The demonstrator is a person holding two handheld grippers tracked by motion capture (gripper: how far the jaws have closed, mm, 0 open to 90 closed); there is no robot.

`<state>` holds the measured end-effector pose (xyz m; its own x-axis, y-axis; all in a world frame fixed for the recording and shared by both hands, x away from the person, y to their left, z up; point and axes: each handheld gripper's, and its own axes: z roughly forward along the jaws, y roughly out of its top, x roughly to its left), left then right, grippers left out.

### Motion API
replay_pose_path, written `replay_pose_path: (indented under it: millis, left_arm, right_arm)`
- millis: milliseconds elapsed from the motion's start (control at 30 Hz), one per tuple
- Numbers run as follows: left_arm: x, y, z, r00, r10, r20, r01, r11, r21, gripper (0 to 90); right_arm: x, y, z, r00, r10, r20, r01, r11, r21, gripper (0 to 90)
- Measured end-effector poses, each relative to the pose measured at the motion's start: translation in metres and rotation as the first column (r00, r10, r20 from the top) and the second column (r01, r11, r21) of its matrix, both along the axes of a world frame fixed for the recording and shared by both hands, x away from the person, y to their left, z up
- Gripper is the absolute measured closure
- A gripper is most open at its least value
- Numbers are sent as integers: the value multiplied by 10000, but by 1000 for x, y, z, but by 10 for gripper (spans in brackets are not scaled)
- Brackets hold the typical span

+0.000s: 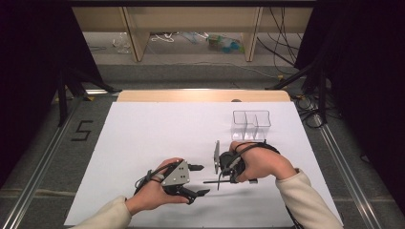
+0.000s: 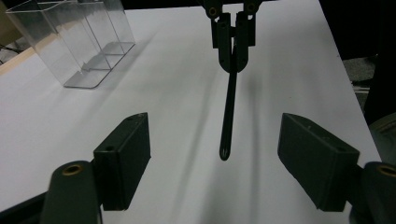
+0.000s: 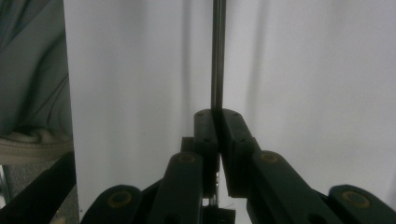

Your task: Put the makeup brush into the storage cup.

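A thin black screwdriver-like rod [image 1: 212, 182] with a cross-shaped tip lies level above the white table sheet [image 1: 153, 138]. My right gripper [image 1: 224, 179] is shut on its rear end. In the right gripper view the rod [image 3: 217, 56] rises straight out of the closed right gripper [image 3: 218, 114]. My left gripper [image 1: 199, 180] is open and faces it. In the left gripper view the rod [image 2: 229, 107] points at me from the right gripper [image 2: 232, 60], and its tip hangs between and just beyond the spread tips of the left gripper [image 2: 217, 123], touching neither.
A clear plastic container [image 1: 251, 125] with two compartments stands behind the right hand; its walls [image 2: 70, 42] show at upper left in the left gripper view. Dark curtains, metal stands and cables surround the table, with a wooden shelf at the back.
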<state>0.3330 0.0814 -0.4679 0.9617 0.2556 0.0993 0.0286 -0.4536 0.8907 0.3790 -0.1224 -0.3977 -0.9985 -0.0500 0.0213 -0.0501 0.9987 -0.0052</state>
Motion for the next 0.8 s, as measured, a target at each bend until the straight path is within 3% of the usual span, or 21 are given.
replay_pose_path:
  millis: [200,233,400,800]
  left_arm:
    - [0,-5,-2,9999,-111,34,111,9999,108,284]
    - [0,-6,-2,9999,-135,9,135,9999,89,287]
    - [1,-10,-3,9997,-253,40,252,9994,249,314]
    - [3,-18,-5,9975,-631,-302,634,9980,75,427]
  right_arm:
    - [1,0,1,9997,234,-52,-233,9996,185,862]
    - [-1,1,2,10000,32,-78,-31,9999,121,862]
    - [-1,2,2,10000,74,-60,-73,9999,149,862]
    - [-2,5,2,9998,122,-172,-118,9997,217,862]
